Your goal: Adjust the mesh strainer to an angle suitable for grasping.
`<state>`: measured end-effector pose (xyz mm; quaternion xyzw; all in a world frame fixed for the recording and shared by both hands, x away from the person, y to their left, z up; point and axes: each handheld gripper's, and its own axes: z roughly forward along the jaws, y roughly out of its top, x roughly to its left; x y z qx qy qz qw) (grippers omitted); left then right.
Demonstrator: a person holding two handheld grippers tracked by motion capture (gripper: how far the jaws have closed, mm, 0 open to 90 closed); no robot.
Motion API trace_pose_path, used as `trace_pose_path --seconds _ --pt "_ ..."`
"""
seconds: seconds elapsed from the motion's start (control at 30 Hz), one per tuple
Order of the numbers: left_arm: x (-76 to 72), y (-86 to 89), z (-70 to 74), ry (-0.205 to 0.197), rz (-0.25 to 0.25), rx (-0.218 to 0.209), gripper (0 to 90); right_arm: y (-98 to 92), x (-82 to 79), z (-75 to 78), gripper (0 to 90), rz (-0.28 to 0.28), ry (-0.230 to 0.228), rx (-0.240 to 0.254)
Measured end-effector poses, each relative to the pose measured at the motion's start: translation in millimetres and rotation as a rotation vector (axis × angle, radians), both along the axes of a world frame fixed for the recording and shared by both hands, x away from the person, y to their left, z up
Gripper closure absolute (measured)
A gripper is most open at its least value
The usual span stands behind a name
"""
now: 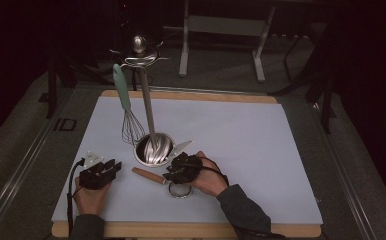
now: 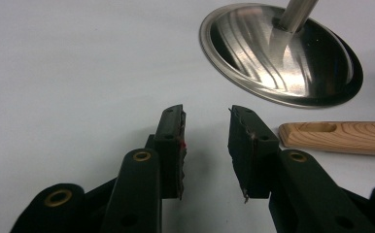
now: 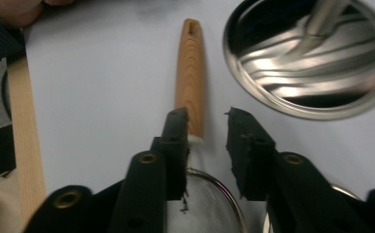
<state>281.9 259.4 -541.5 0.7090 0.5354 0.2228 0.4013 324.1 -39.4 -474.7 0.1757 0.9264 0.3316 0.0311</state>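
- Pale grey mat [image 1: 241, 150] on wood-edged table, dark room w/ metal frame legs behind.
- Left gripper [image 1: 112, 167]: jaws apart, nothing between, resting on bare mat.
- Right gripper [image 1: 173, 172]: jaws apart over small wire-mesh strainer w/ wooden handle [image 1: 148, 175], not clamped; mesh partly hidden under it.
- Round steel stand base [image 1: 153, 149] just ahead of both; whisk w/ mint handle [image 1: 126, 107] hangs above.
- Open mat to the right.

Strainer [image 3: 210, 204]: grained wood handle, wire mesh probably metal; stand base [image 2: 282, 53] glossy brushed steel.
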Motion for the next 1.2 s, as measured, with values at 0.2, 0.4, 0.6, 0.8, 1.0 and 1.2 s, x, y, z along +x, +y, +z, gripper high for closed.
trace_pose_path --seconds 0.2,0.4,0.6,0.8,1.0,1.2 --pt "-0.2 0.0 0.0 -0.002 0.000 0.001 67.1 15.2 4.3 -9.3 77.0 -0.001 0.033 -0.027" --pt "-0.3 0.3 0.1 -0.002 0.001 -0.001 67.0 23.0 9.7 -18.5 77.8 -0.003 0.106 -0.037" --pt "-0.5 0.0 0.1 -0.005 0.001 0.002 66.8 25.6 7.6 -18.0 76.3 0.005 0.138 -0.046" --pt "-0.6 -0.5 0.1 -0.007 0.002 0.002 66.6 34.5 4.1 -21.9 69.9 0.039 0.169 -0.080" --pt "-0.7 -0.3 0.2 -0.006 0.001 0.004 66.5 44.6 8.4 -26.6 68.2 0.015 0.226 -0.144" --pt "-0.7 -0.3 0.2 -0.007 0.000 0.005 66.5 50.4 14.8 -27.5 68.7 0.001 0.287 -0.186"
